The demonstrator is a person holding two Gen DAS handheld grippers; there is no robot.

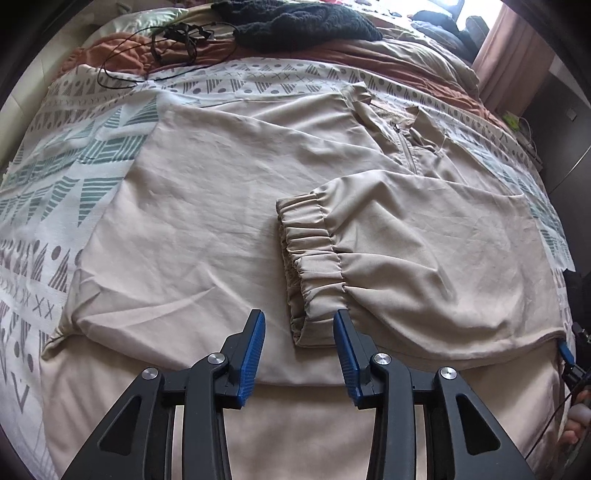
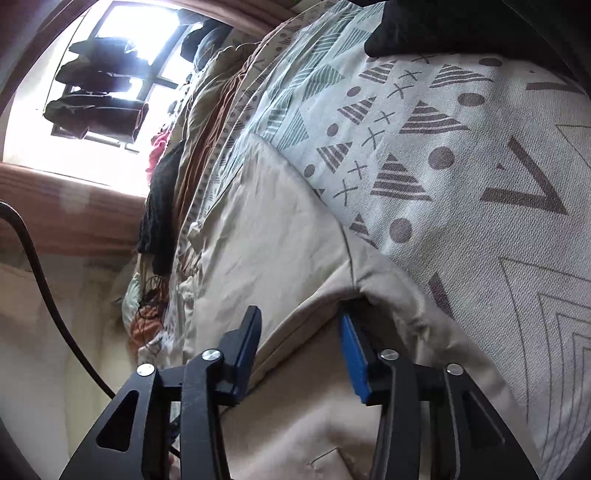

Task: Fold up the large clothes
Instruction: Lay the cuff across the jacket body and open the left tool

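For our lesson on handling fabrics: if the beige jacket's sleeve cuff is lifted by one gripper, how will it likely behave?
The sleeve cuff would probably hang limp: the beige jacket lies flat and creased, like thin cloth. It looks light, since it drapes closely over the patterned bedspread. The gathered elastic may give the left gripper a bulkier, firmer hold than the smooth sleeve, which could slide.

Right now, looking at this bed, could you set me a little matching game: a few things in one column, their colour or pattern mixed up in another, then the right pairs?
Things:
1. jacket
2. knitted garment
3. bedspread
4. gripper pads

Descriptions:
A. blue
B. white with triangles, dots and crosses
C. plain beige, with an elastic cuff
D. dark, nearly black

Pairs: 1-C, 2-D, 3-B, 4-A
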